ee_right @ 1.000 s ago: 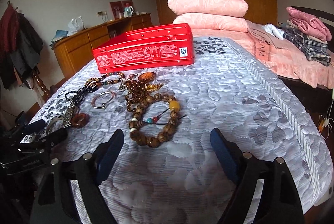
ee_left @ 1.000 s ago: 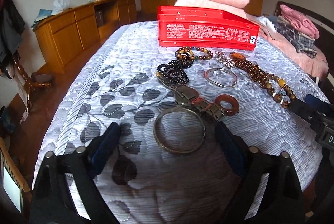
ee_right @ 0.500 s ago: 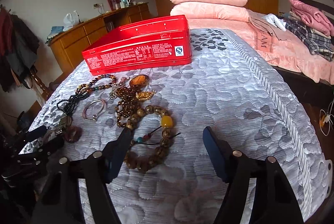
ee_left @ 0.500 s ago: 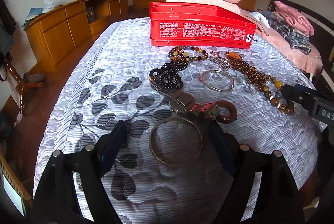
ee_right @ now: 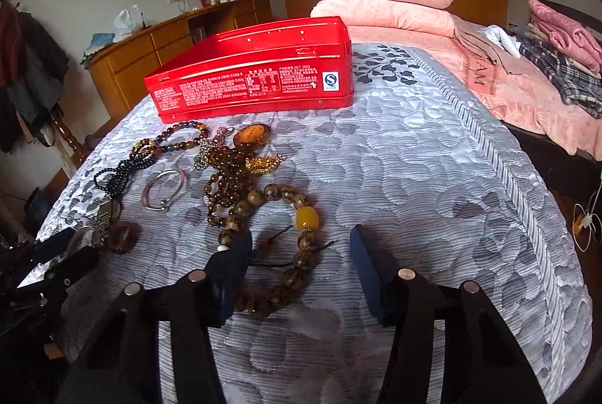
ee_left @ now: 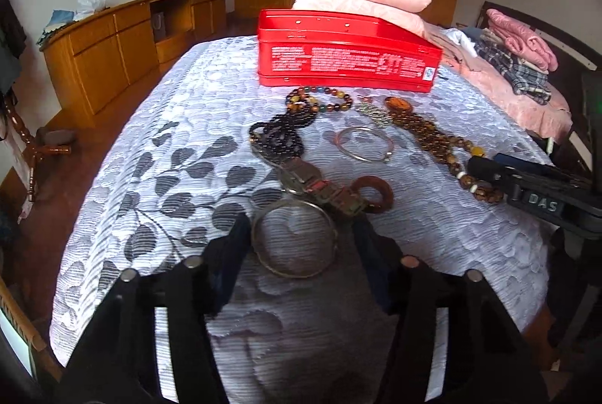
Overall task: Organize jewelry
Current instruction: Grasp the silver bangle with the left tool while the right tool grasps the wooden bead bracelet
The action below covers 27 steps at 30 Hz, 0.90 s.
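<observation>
While both claws narrow, left claw (ee_left: 301, 246) straddles the metal bangle (ee_left: 294, 239), right claw (ee_right: 301, 265) the wooden bead bracelet (ee_right: 280, 246); pads not yet pressing. Both lie on the bed (ee_right: 432, 178) before the red tin (ee_right: 256, 73), probably their destination.

The left gripper (ee_left: 301, 246) is closing, its fingers (ee_left: 233, 253) flanking a metal bangle (ee_left: 293, 242) on the bed (ee_left: 150, 178). Beads (ee_left: 278, 137) lie farther off, before a red tin (ee_left: 346, 61).
</observation>
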Motion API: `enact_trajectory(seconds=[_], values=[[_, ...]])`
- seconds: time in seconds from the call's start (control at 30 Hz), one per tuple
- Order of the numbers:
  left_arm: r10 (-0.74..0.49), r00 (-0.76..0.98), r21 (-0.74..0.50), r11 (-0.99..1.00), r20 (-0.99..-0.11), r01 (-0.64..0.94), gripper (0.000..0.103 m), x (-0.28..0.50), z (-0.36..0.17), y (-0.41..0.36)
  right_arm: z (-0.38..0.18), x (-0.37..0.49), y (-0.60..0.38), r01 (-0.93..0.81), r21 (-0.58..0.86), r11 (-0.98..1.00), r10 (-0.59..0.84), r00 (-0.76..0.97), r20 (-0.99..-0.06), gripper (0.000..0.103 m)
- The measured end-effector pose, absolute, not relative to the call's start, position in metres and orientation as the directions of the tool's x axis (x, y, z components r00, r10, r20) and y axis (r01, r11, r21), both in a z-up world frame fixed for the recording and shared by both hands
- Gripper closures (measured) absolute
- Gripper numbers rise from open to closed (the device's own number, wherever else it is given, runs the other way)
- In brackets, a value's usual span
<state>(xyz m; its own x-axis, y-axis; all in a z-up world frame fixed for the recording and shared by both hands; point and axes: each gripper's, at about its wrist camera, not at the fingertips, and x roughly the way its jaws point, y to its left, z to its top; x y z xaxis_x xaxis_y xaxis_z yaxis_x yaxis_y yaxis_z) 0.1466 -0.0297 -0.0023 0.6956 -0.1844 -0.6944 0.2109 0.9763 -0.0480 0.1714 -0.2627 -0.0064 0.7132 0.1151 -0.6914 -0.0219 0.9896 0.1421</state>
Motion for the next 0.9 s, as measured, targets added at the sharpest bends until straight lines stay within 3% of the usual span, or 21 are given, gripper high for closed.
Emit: enact_trajectory(seconds=[0.27, 0.33, 0.4, 0.47, 0.57, 0.6, 0.67, 0.7, 0.77, 0.9], values=[[-0.187, 0.692, -0.043, 0.975, -0.697, 0.22, 0.055, 0.143, -0.002, -0.035, -0.007, 0.172, -0.263, -0.023, 0.143, 0.989, 0.117, 0.71, -0.694, 0.052], [-0.186, 0.69, -0.034, 0.973, -0.7, 0.227, 0.053, 0.142, -0.003, -0.038, -0.007, 0.172, -0.262, -0.023, 0.138, 0.99, 0.114, 0.708, -0.697, 0.051], [-0.178, 0.688, -0.024, 0.973, -0.704, 0.228, 0.04, 0.142, -0.005, -0.039, -0.008, 0.173, -0.261, -0.023, 0.136, 0.99, 0.112, 0.708, -0.697, 0.051], [-0.176, 0.689, -0.014, 0.972, -0.703, 0.234, 0.036, 0.142, -0.008, -0.042, -0.008, 0.173, -0.261, -0.025, 0.138, 0.99, 0.115, 0.708, -0.697, 0.051], [-0.167, 0.701, -0.001, 0.973, -0.693, 0.23, 0.037, 0.142, -0.011, -0.044, -0.008, 0.173, -0.26, -0.025, 0.129, 0.991, 0.109, 0.709, -0.697, 0.052], [-0.169, 0.704, -0.007, 0.974, -0.69, 0.226, 0.043, 0.142, -0.01, -0.043, -0.008, 0.173, -0.26, -0.026, 0.127, 0.992, 0.108, 0.709, -0.697, 0.052], [-0.157, 0.713, -0.008, 0.978, -0.683, 0.208, 0.055, 0.142, -0.009, -0.039, -0.008, 0.173, -0.26, -0.024, 0.122, 0.992, 0.103, 0.709, -0.697, 0.062], [-0.168, 0.711, -0.024, 0.978, -0.682, 0.208, 0.056, 0.143, -0.009, -0.037, -0.008, 0.173, -0.26, -0.02, 0.119, 0.993, 0.098, 0.711, -0.696, 0.064], [-0.18, 0.712, -0.043, 0.978, -0.679, 0.206, 0.056, 0.141, -0.009, -0.033, -0.008, 0.173, -0.261, -0.017, 0.117, 0.993, 0.094, 0.714, -0.693, 0.082], [-0.181, 0.717, -0.054, 0.979, -0.673, 0.197, 0.056, 0.14, -0.007, -0.03, -0.007, 0.173, -0.268, -0.027, 0.157, 0.987, 0.13, 0.71, -0.692, 0.092]])
